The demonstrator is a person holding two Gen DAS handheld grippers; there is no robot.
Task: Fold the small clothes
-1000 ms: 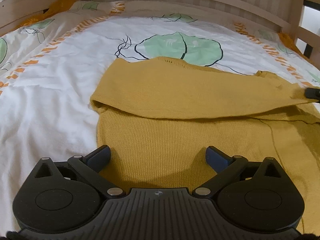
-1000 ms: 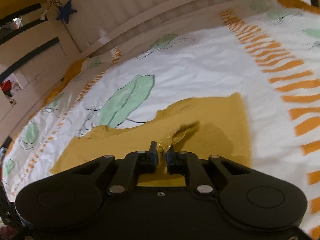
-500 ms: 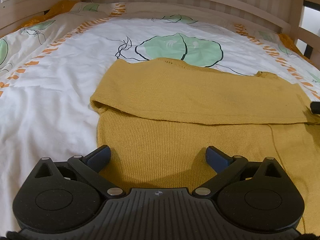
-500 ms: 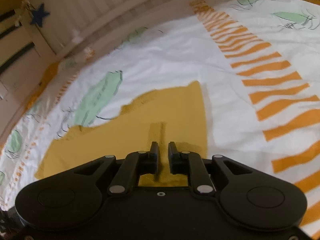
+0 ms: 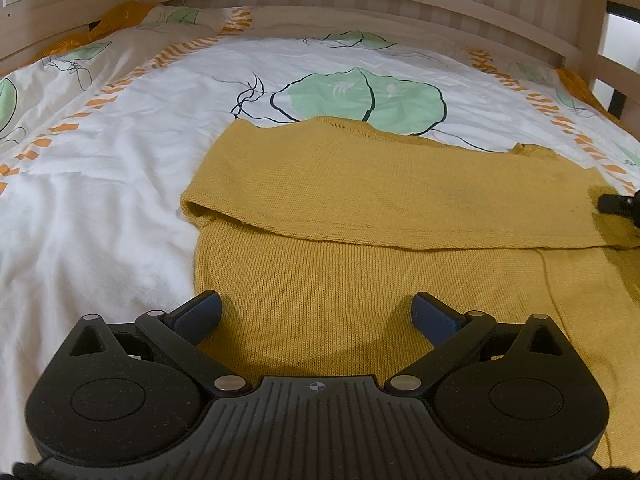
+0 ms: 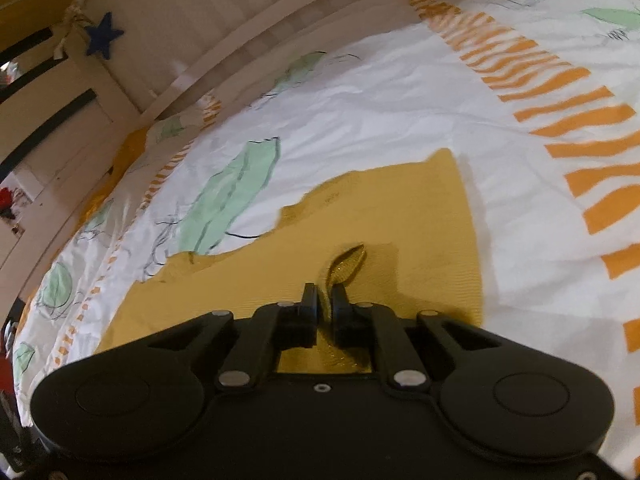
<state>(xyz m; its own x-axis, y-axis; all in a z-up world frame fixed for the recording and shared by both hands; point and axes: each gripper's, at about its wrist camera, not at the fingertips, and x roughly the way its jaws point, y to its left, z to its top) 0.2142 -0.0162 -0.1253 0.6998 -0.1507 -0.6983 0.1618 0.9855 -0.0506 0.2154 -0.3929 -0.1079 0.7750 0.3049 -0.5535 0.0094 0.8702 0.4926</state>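
Lying folded across a white bedspread (image 5: 100,208) printed with green leaves and orange stripes, the mustard knit sweater (image 5: 360,208) fills our view, a pale wooden bed rail (image 5: 360,0) behind it. We hold our left gripper (image 5: 316,312) wide open and empty over its near edge; our right gripper (image 6: 325,300) pinches a raised pucker of the knit. A blue star (image 6: 103,38) hangs from the rail.

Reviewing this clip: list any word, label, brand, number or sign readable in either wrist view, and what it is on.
No readable words, brands or numbers in either view.
Small crosshair mark, no lettering: on the black left gripper body.
Dark blue star shape, blank: hanging on the pale wooden bed frame.
Mustard yellow knitted sweater: no visible tag or print.
White leaf-patterned bedsheet: pictures only.
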